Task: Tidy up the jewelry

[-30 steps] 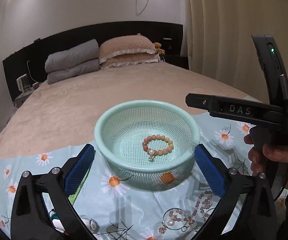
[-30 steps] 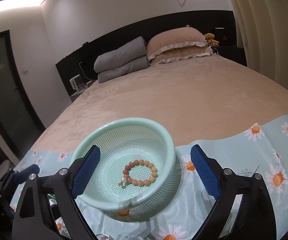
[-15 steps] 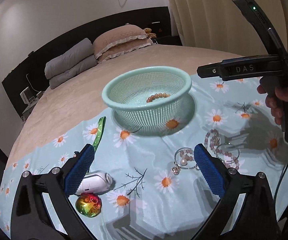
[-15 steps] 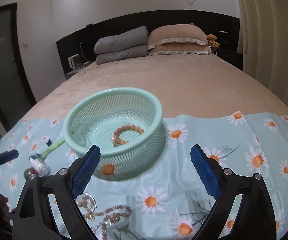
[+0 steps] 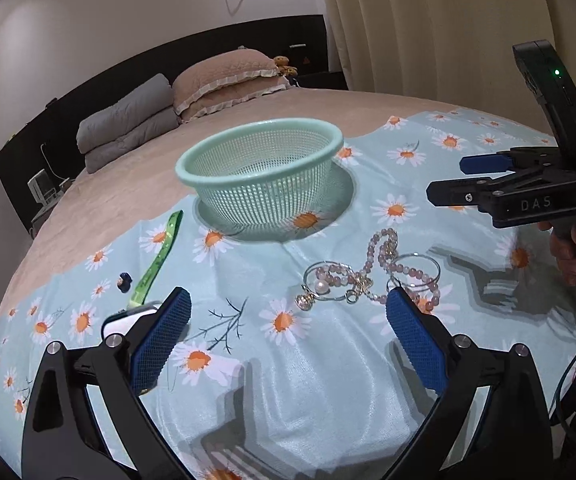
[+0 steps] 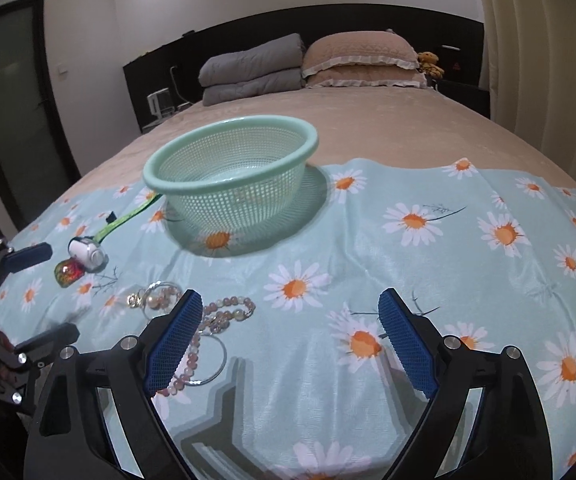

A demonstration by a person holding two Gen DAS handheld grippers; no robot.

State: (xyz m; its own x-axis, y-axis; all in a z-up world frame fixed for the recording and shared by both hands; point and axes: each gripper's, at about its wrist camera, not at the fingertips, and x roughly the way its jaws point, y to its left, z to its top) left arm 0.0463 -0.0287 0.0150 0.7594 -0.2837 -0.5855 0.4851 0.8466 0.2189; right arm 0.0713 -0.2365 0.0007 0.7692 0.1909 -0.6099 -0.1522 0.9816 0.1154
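A mint mesh basket [image 5: 263, 196] [image 6: 231, 196] stands on the daisy cloth; its near wall hides the inside. In front of it lies a tangle of jewelry: a pink bead necklace [image 5: 386, 254] [image 6: 229, 310], a ring bangle with a pearl [image 5: 324, 286] [image 6: 153, 298] and a thin bangle [image 5: 416, 270] [image 6: 207, 362]. My left gripper [image 5: 286, 298] [image 6: 41, 296] hovers low just before the pile. Its jaws are closing with nothing between them. My right gripper [image 6: 290, 300] [image 5: 464, 180] hangs to the right of the pile, jaws closing on nothing.
A green strap [image 5: 159, 256], a small white device [image 6: 87, 254], an iridescent stone [image 6: 69, 272] and a tiny dark piece [image 5: 124, 280] lie left of the jewelry. Beyond the daisy cloth [image 6: 428, 260], the bed carries pillows [image 6: 360, 62] and a folded grey quilt [image 6: 251, 68].
Both grippers drew back from the basket and sank toward the cloth. The jewelry pile and the left-side items came into view. The bracelet in the basket dropped behind its wall. Both jaws narrowed slightly.
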